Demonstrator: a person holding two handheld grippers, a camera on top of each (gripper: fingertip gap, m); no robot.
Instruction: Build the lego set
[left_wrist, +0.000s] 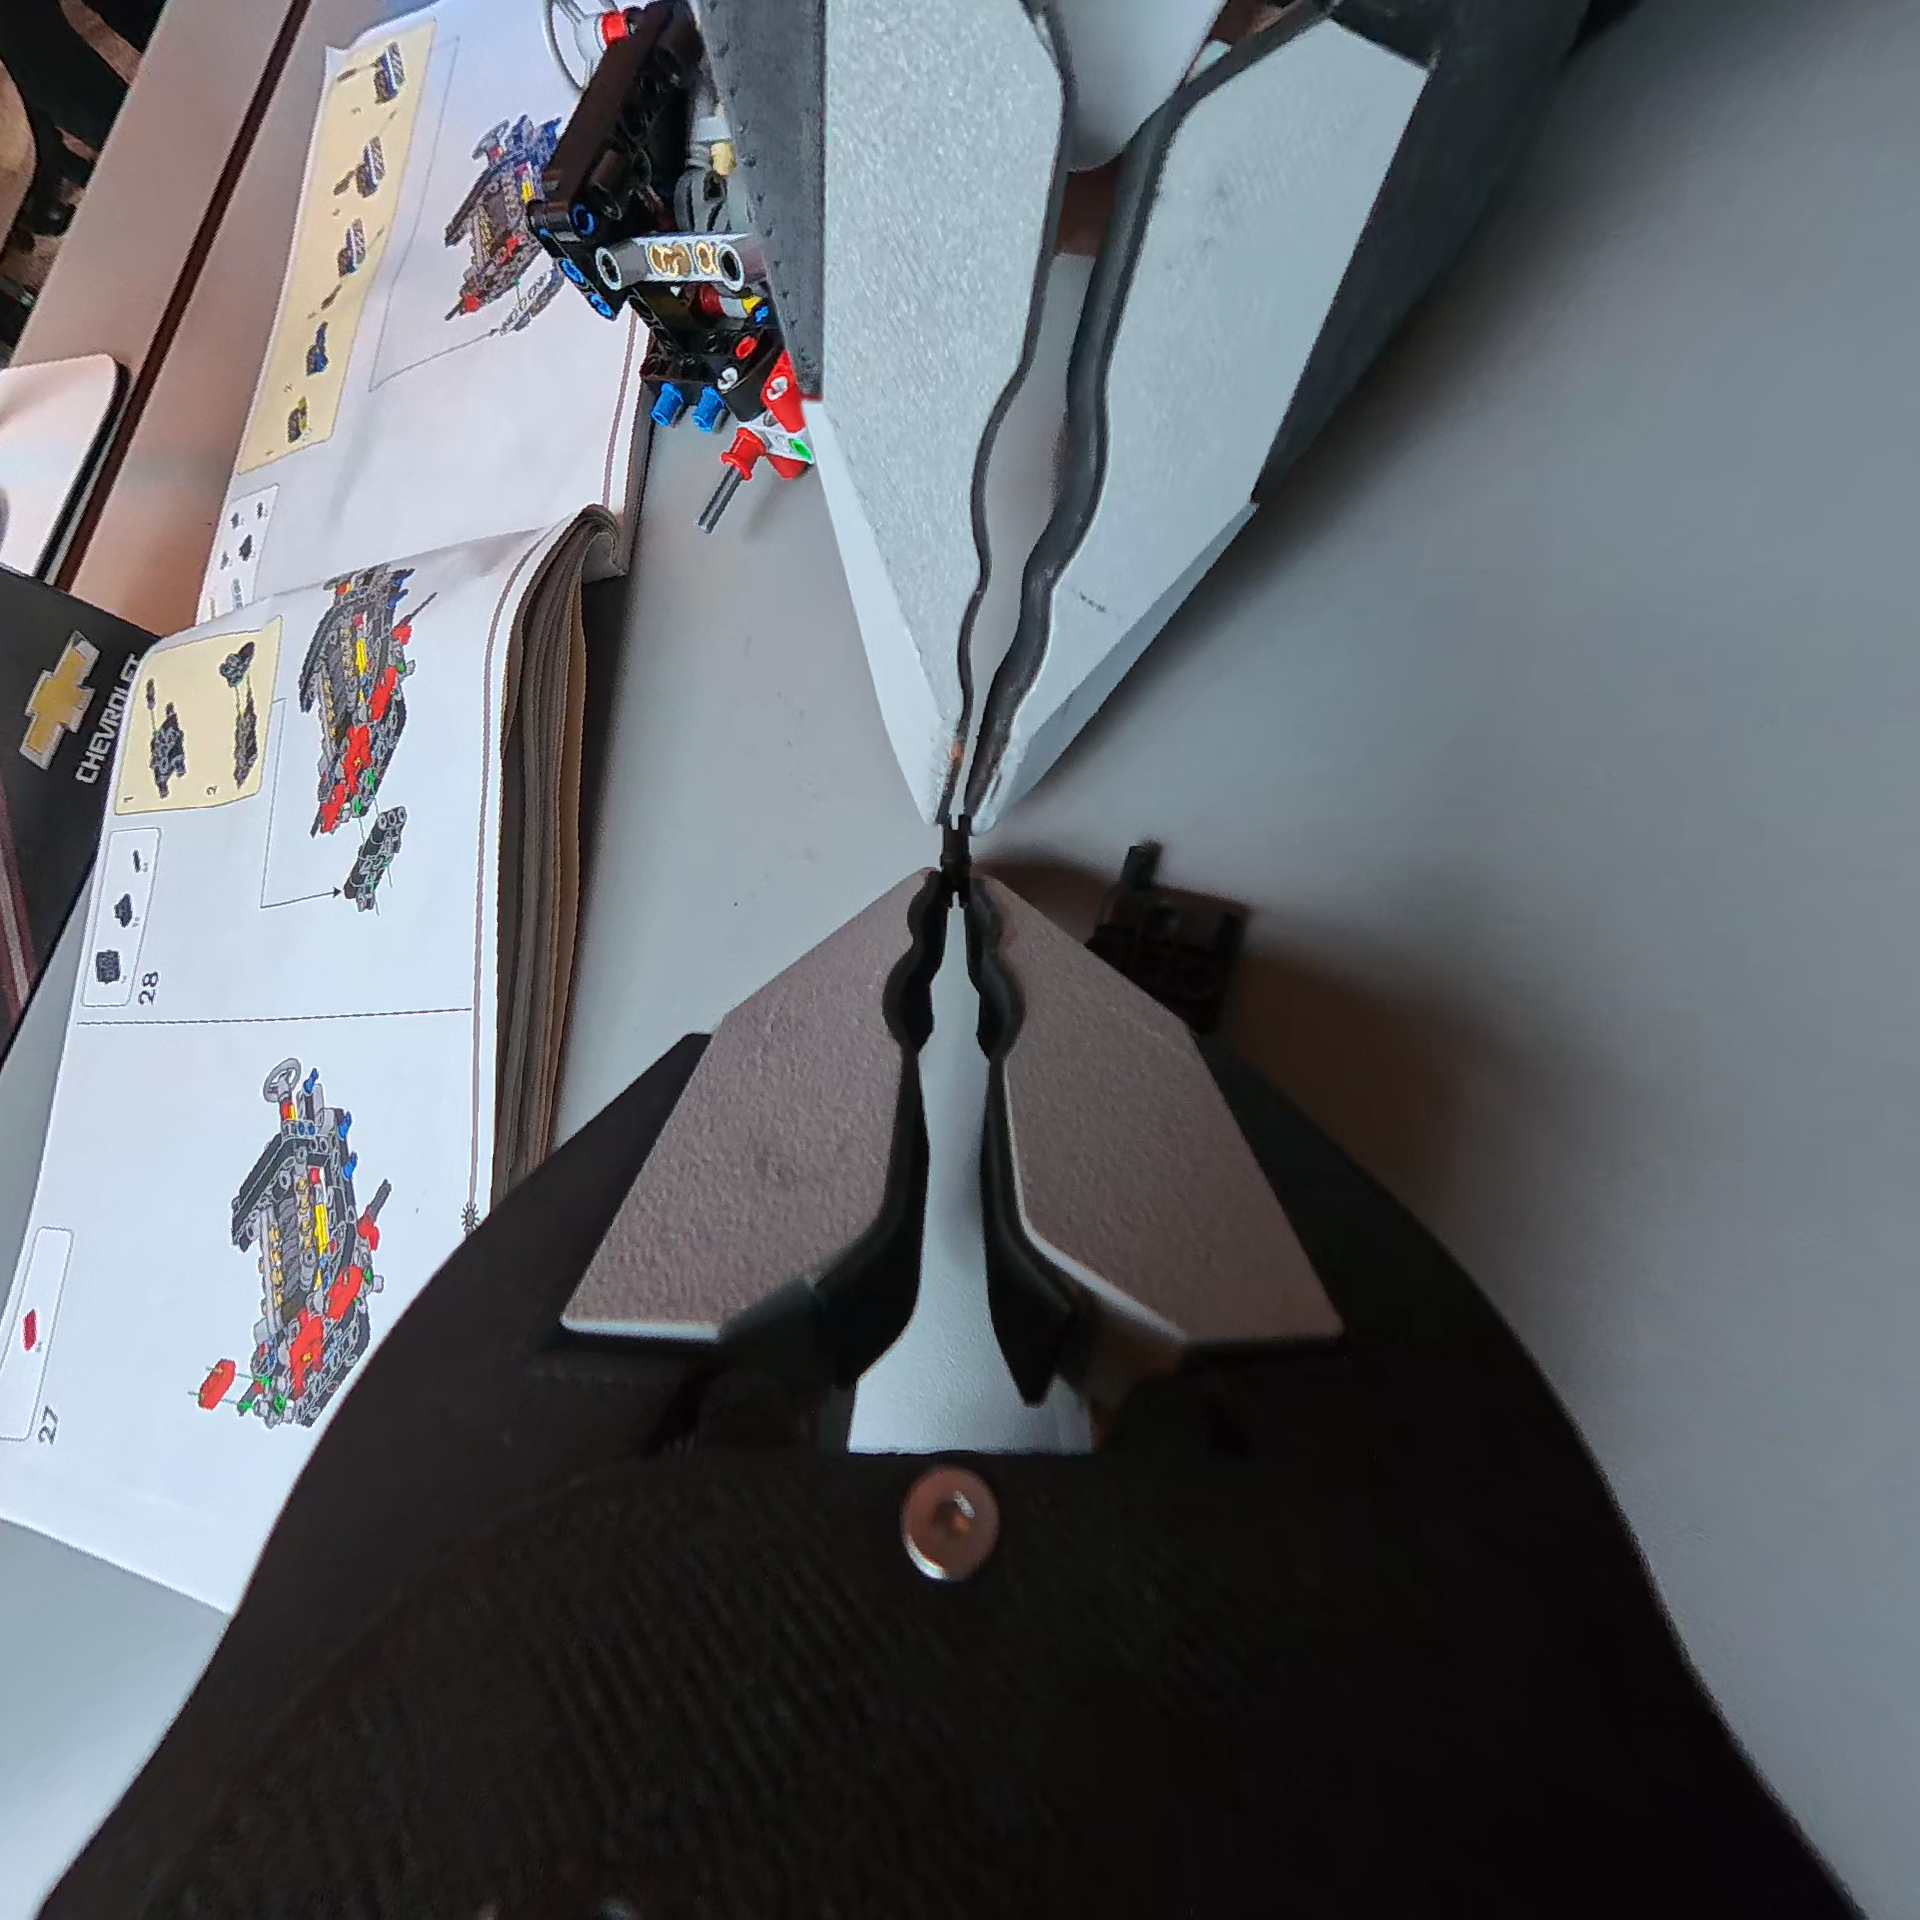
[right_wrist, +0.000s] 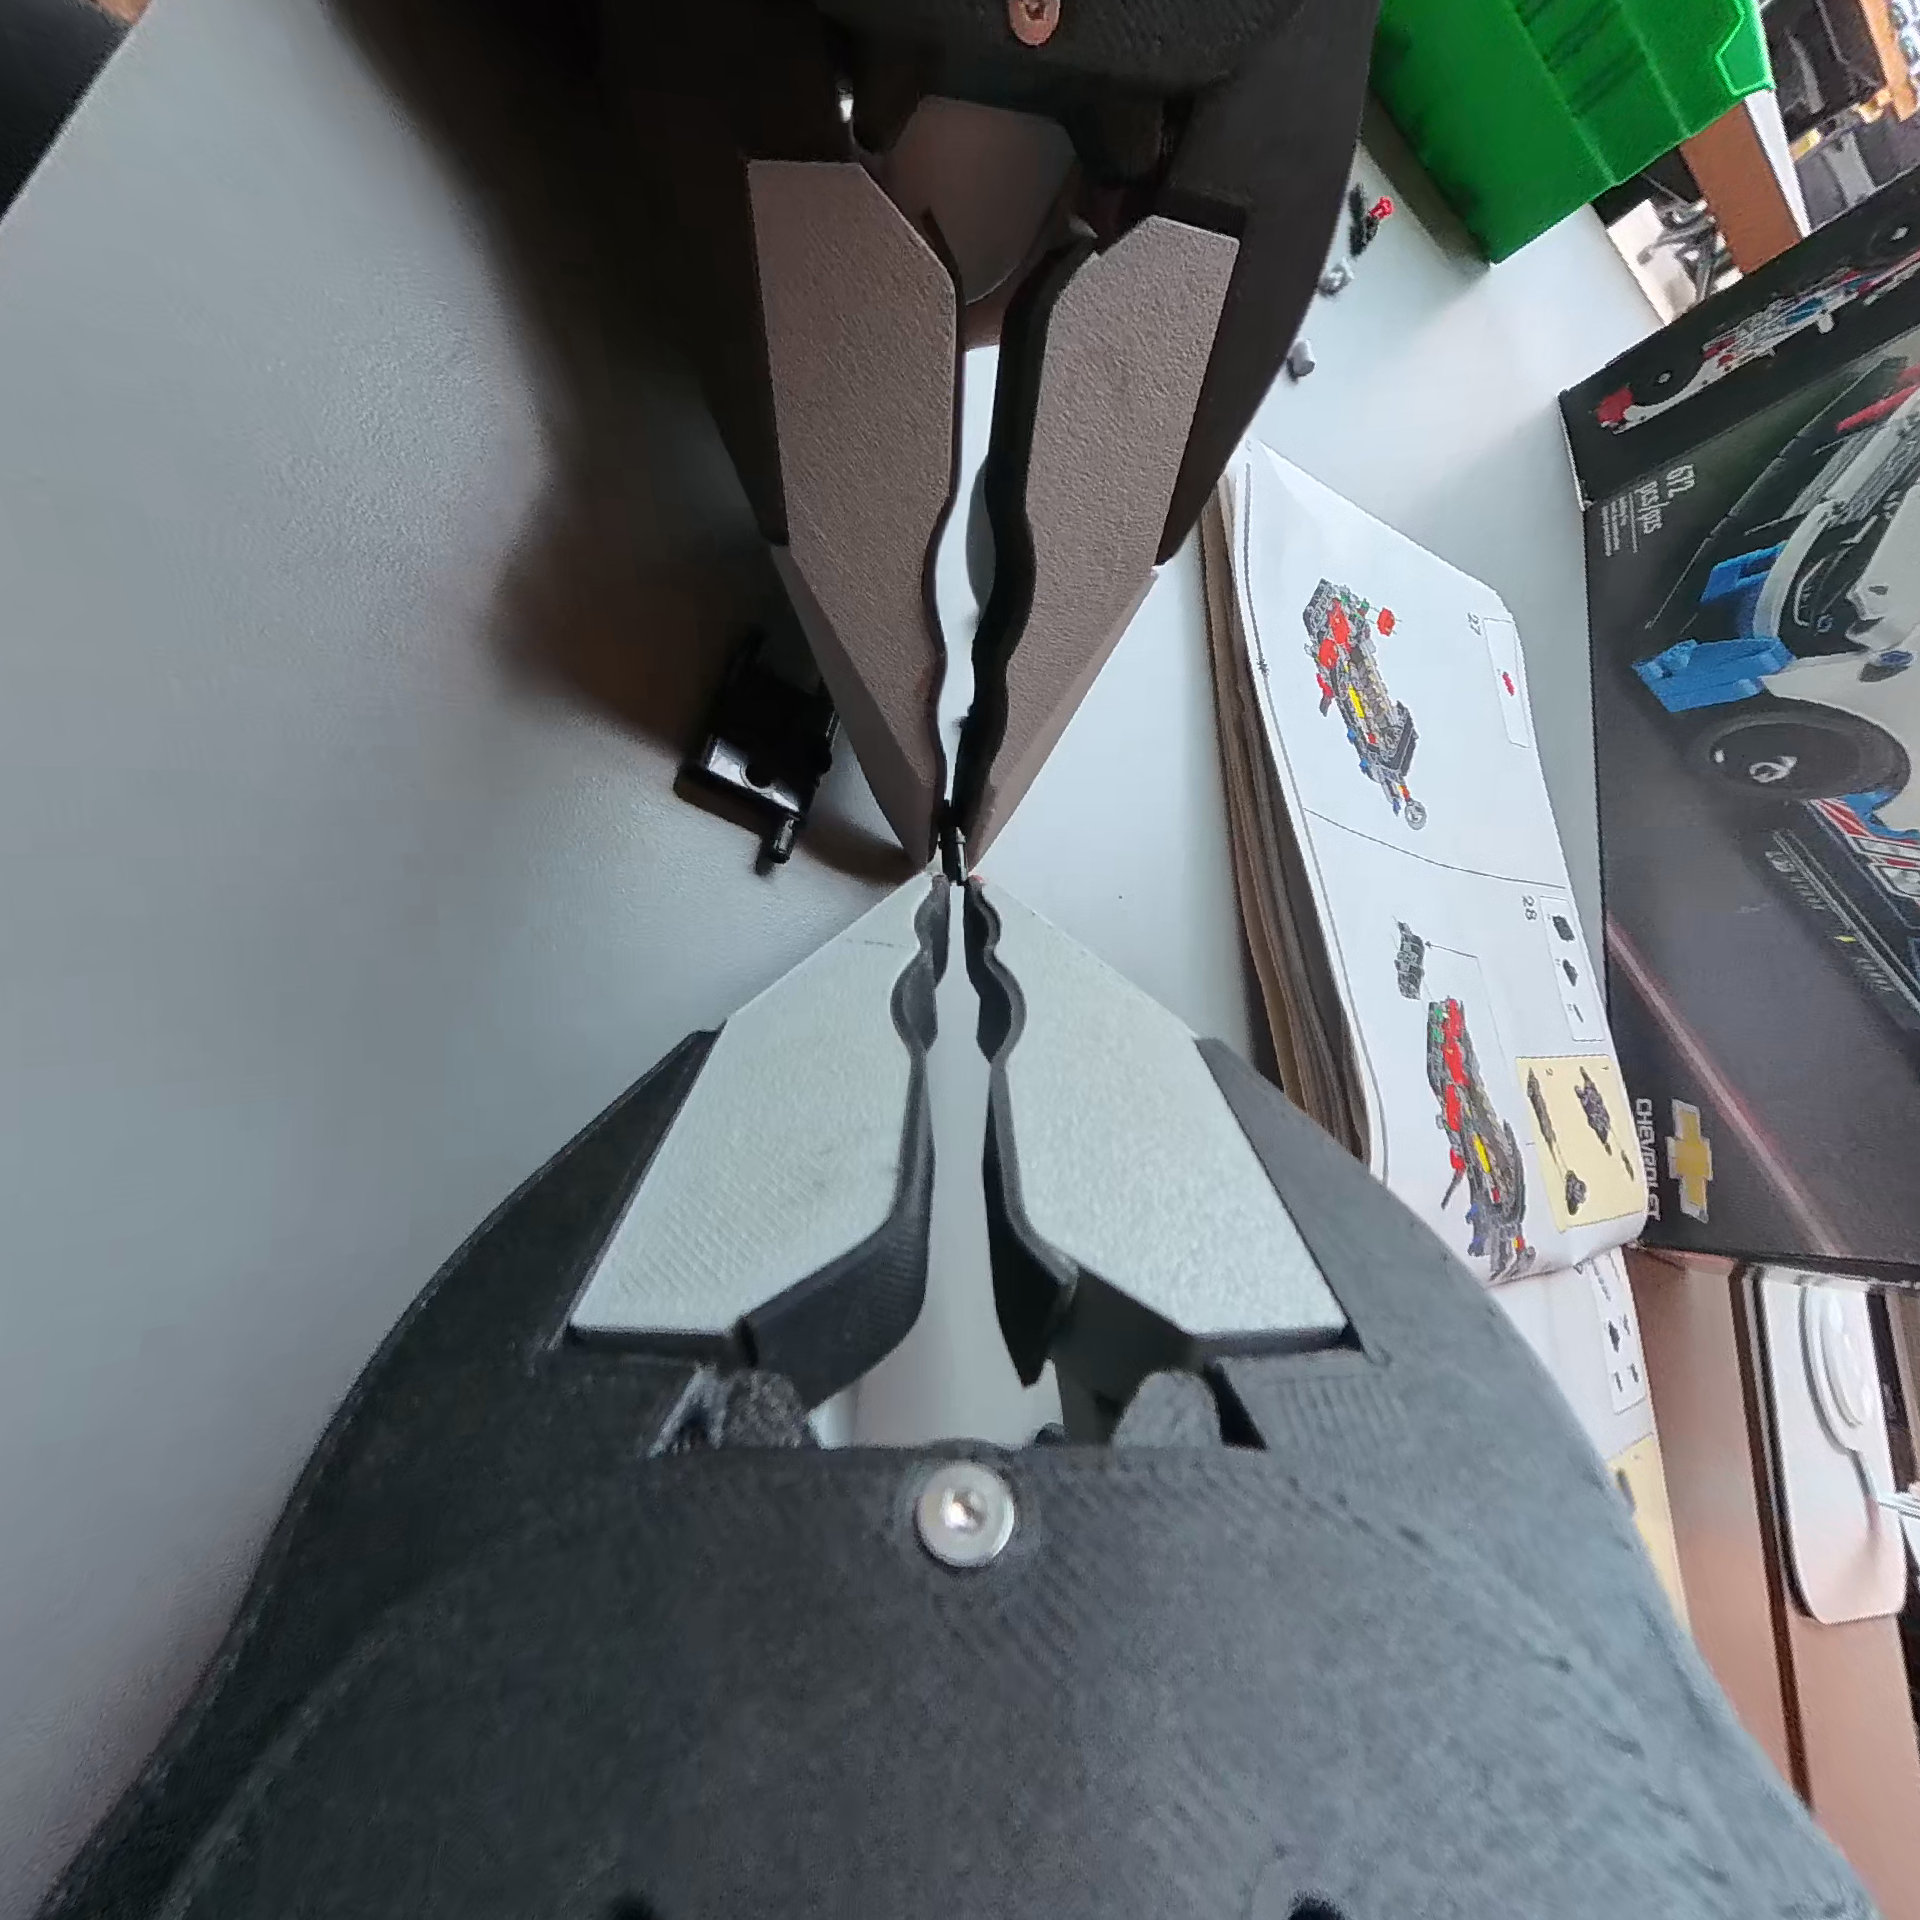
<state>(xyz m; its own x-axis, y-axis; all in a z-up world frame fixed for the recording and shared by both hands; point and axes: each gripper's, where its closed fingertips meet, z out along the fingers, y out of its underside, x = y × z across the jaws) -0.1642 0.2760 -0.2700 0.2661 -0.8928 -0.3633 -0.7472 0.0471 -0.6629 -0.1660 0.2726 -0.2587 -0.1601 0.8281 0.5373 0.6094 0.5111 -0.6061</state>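
My left gripper (left_wrist: 953, 891), with brown fingers, and my right gripper (right_wrist: 958, 889), with pale grey fingers, meet tip to tip just above the grey table. Both are shut on the two ends of a small thin black pin (left_wrist: 956, 850), which also shows in the right wrist view (right_wrist: 953, 850). The right gripper comes in from the top of the left wrist view (left_wrist: 956, 814). The left gripper comes in from the top of the right wrist view (right_wrist: 949, 826). A black flat lego part (right_wrist: 753, 758) lies on the table beside the left fingers and also shows in the left wrist view (left_wrist: 1169, 930). The part-built model (left_wrist: 665, 249) stands at the far left.
The open instruction booklet (left_wrist: 312, 935) lies left of the grippers and also shows in the right wrist view (right_wrist: 1434, 935). The black set box (right_wrist: 1766, 727) lies beyond it. A green bin (right_wrist: 1558, 104) and a few loose pieces (right_wrist: 1371, 218) are at the far right.
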